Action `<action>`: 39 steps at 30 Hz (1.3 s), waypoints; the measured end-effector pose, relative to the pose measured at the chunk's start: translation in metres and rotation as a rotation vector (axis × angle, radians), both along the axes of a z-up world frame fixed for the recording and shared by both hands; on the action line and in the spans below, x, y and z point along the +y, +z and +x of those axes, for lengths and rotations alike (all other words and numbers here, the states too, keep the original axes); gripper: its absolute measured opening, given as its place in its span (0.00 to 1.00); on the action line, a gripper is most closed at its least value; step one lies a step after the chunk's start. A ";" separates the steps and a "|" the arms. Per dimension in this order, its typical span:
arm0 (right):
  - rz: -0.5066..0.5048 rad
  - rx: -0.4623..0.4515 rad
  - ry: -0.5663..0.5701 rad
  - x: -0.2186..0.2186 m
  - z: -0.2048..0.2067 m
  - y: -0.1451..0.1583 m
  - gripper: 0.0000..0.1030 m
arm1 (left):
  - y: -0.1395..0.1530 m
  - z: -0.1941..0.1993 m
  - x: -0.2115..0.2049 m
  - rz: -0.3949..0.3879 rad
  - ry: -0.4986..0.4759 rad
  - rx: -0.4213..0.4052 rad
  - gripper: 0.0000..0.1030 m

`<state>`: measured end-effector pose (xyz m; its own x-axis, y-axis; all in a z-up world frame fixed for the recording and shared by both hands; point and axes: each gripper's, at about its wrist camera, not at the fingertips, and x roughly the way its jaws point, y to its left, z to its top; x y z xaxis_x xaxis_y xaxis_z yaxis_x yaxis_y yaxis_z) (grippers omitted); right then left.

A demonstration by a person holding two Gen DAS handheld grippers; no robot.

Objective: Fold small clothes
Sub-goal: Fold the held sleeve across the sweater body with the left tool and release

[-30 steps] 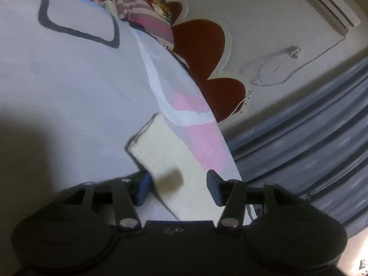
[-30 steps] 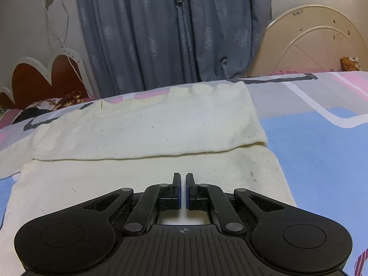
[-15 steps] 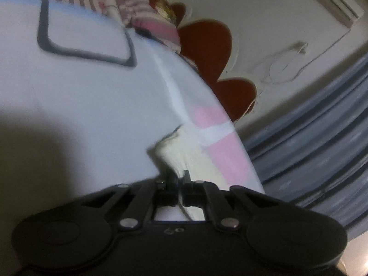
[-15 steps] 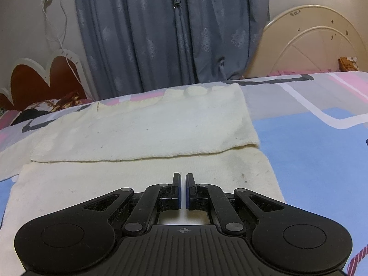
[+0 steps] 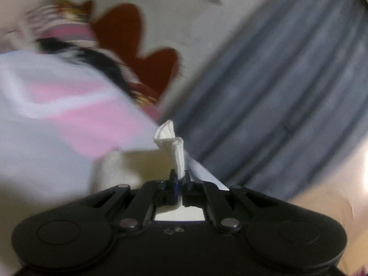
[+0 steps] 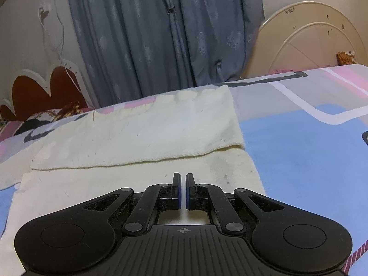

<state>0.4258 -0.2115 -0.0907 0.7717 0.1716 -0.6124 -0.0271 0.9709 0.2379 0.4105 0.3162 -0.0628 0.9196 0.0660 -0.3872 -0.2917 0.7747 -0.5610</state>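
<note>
A cream knitted garment (image 6: 142, 138) lies flat on the bed, its far part folded over the near part. My right gripper (image 6: 183, 185) hovers low over its near edge with the jaws nearly together and nothing between them. In the left wrist view my left gripper (image 5: 180, 177) is shut on a bunched corner of the cream garment (image 5: 173, 145) and holds it lifted off the bed; the view is blurred by motion.
The bedsheet (image 6: 299, 156) has blue, pink, grey and white blocks. A grey curtain (image 6: 165, 34) hangs behind the bed. A red and white headboard (image 6: 39, 87) and striped pillows (image 5: 64, 25) are at the left. A cream footboard (image 6: 310, 36) stands at the right.
My left gripper closed on the garment's corner and has lifted it, swinging up and right. The garment's left part has shifted slightly in the right wrist view. My right gripper stayed nearly still.
</note>
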 end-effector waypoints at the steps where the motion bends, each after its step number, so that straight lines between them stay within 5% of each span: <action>1: 0.005 -0.005 -0.001 -0.003 0.000 0.001 0.01 | 0.003 0.012 -0.020 0.018 -0.035 0.003 0.02; 10: 0.074 -0.049 -0.041 -0.047 0.006 0.018 0.01 | 0.004 0.103 -0.226 0.242 -0.427 0.074 0.02; 13: 0.099 -0.050 -0.054 -0.065 0.007 0.020 0.01 | -0.015 0.114 -0.283 0.308 -0.510 0.122 0.02; 19: 0.172 -0.033 -0.067 -0.091 0.012 0.021 0.01 | -0.067 0.132 -0.347 0.322 -0.622 0.231 0.03; 20: 0.185 -0.031 -0.060 -0.093 0.013 0.020 0.01 | -0.073 0.131 -0.351 0.322 -0.631 0.226 0.06; 23: 0.211 -0.025 -0.023 -0.088 0.019 0.020 0.01 | -0.073 0.122 -0.352 0.318 -0.659 0.166 0.40; 27: 0.195 0.000 0.053 -0.068 0.032 0.017 0.03 | -0.055 0.092 -0.343 0.391 -0.602 0.131 0.44; 29: 0.209 0.000 0.071 -0.059 0.037 0.016 0.34 | -0.050 0.073 -0.318 0.382 -0.554 0.138 0.44; 30: 0.215 -0.015 0.079 -0.055 0.037 0.016 0.62 | -0.047 0.064 -0.304 0.392 -0.520 0.143 0.44; 35: 0.295 -0.017 0.174 -0.034 0.054 0.015 0.64 | -0.046 0.019 -0.230 0.415 -0.238 0.180 0.46; 39: 0.283 0.061 0.177 -0.012 0.080 0.001 0.61 | -0.060 0.018 -0.192 0.332 -0.171 0.254 0.47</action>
<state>0.5054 -0.2239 -0.0898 0.6782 0.4688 -0.5659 -0.1663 0.8480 0.5033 0.4288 0.1237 -0.1228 0.8067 0.0803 -0.5855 -0.2402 0.9498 -0.2006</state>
